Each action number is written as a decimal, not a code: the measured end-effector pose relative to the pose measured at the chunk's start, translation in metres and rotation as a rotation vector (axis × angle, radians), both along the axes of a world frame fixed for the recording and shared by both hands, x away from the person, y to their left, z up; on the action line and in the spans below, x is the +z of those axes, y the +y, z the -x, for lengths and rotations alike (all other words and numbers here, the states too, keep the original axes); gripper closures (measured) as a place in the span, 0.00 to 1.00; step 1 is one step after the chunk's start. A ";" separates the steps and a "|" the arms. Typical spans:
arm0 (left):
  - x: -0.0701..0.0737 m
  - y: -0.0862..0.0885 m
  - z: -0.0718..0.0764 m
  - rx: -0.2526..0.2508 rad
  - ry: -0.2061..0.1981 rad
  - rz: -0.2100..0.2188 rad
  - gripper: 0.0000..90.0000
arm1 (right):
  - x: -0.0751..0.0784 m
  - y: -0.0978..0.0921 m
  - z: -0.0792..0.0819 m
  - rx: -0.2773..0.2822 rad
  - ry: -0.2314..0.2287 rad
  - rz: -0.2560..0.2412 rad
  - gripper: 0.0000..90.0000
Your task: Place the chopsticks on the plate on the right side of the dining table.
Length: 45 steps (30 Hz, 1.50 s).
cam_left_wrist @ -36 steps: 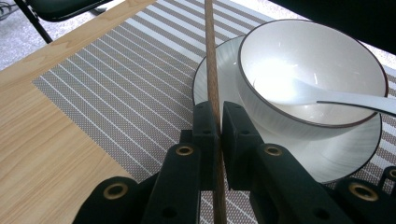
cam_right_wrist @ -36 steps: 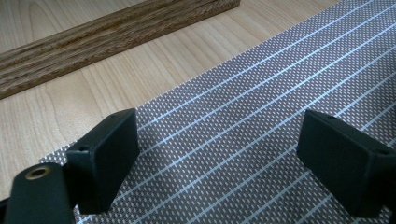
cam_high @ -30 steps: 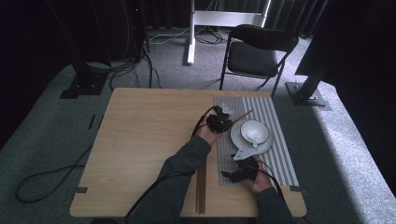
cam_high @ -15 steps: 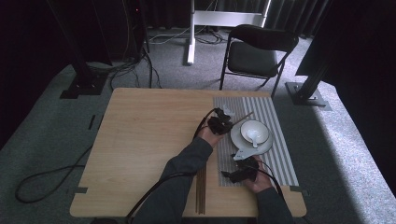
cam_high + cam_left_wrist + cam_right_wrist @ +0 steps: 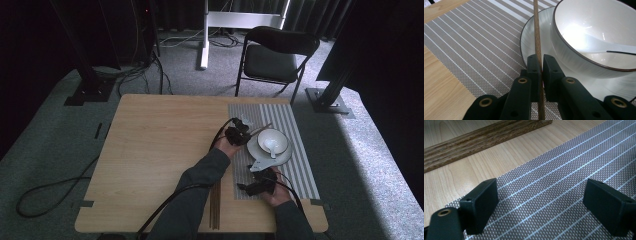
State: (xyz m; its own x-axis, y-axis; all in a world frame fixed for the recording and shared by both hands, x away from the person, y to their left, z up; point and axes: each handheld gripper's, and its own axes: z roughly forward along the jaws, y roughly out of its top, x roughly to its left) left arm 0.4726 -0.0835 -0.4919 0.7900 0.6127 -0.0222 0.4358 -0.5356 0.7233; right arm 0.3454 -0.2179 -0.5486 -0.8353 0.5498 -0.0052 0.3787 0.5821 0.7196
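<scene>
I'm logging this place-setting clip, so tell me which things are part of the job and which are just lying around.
In the job:
- left hand-held gripper, shut on a chopstick
- bowl with spoon, on the plate
- striped placemat
- loose chopsticks
- right hand-held gripper, open over the mat

Lying about:
- folding chair
- floor cables

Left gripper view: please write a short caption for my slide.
Left gripper clamps a wooden chopstick beside a white bowl on its plate.

Black folding chair (image 5: 277, 54), grey carpet (image 5: 60, 145)
</scene>
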 end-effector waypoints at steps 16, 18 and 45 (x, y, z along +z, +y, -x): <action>-0.008 -0.007 -0.007 0.016 0.035 0.008 0.93 | 0.000 0.000 0.000 0.000 -0.001 0.000 0.13; -0.008 -0.007 -0.007 0.017 0.035 0.007 0.93 | 0.000 0.000 0.000 0.000 -0.001 0.000 0.13; -0.010 -0.010 -0.007 0.020 0.035 0.025 0.84 | 0.000 0.000 0.000 -0.001 0.000 0.000 0.13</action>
State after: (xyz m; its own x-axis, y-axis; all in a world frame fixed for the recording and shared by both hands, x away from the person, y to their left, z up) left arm 0.4794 -0.0934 -0.5022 0.7760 0.6274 -0.0648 0.4713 -0.5085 0.7207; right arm 0.3453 -0.2178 -0.5486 -0.8350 0.5502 -0.0053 0.3790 0.5822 0.7193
